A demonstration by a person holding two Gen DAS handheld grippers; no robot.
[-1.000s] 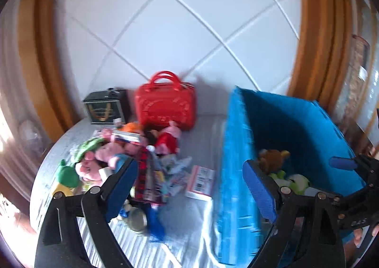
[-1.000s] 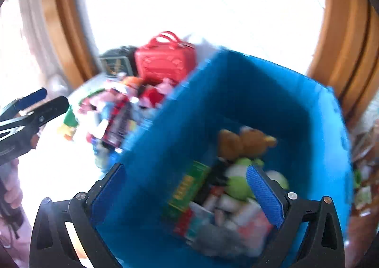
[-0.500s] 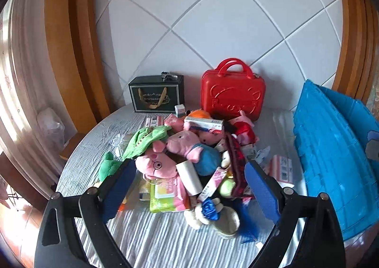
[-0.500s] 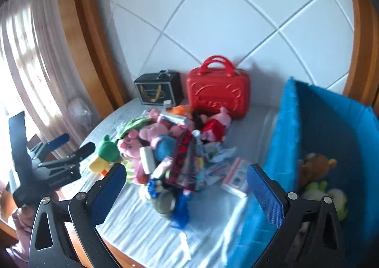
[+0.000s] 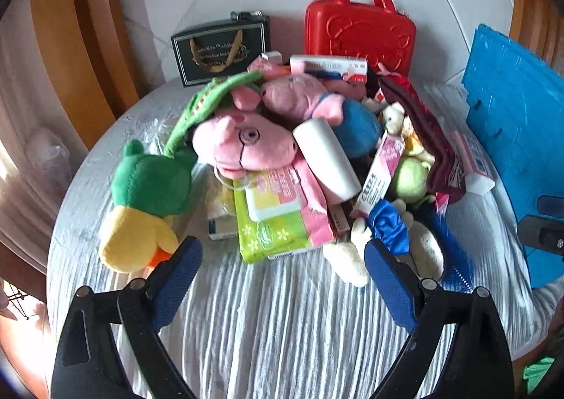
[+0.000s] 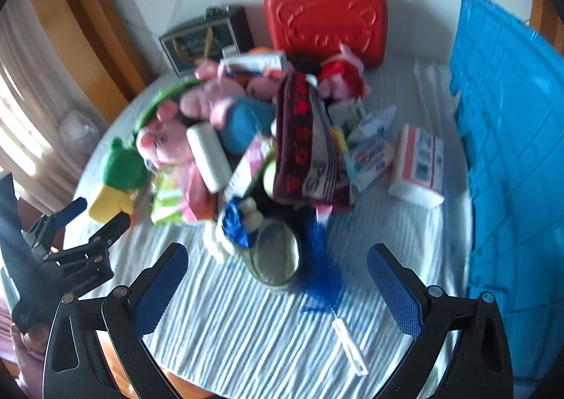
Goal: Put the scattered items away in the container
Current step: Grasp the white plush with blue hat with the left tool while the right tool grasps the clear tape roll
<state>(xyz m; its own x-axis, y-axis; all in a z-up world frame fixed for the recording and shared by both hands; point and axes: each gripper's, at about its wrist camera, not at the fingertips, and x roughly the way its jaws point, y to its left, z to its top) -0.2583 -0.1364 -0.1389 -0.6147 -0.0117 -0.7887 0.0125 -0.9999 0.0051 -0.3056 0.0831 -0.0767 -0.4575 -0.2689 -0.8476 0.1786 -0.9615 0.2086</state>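
Observation:
A heap of scattered items lies on the white striped tablecloth (image 5: pixel 282 321): a pink pig plush (image 5: pixel 246 145), a green and yellow plush (image 5: pixel 148 201), a wipes pack (image 5: pixel 275 212), a white roll (image 5: pixel 328 155) and a dark red cloth (image 6: pixel 299 141). My left gripper (image 5: pixel 282 258) hangs open just in front of the wipes pack, holding nothing. My right gripper (image 6: pixel 278 254) is open above a grey slipper (image 6: pixel 278 258) and a blue brush (image 6: pixel 320 268), not touching them. The blue container (image 6: pixel 511 152) stands to the right of the heap.
A red carry case (image 5: pixel 359 28) and a black gift box (image 5: pixel 220 46) stand against the tiled wall behind the heap. A white and red box (image 6: pixel 419 162) lies near the container. A small white strip (image 6: pixel 349 346) lies near the table's front edge.
Both grippers have swung left, away from the blue container, and come down close to the heap. Their jaws stay wide apart and hold nothing.

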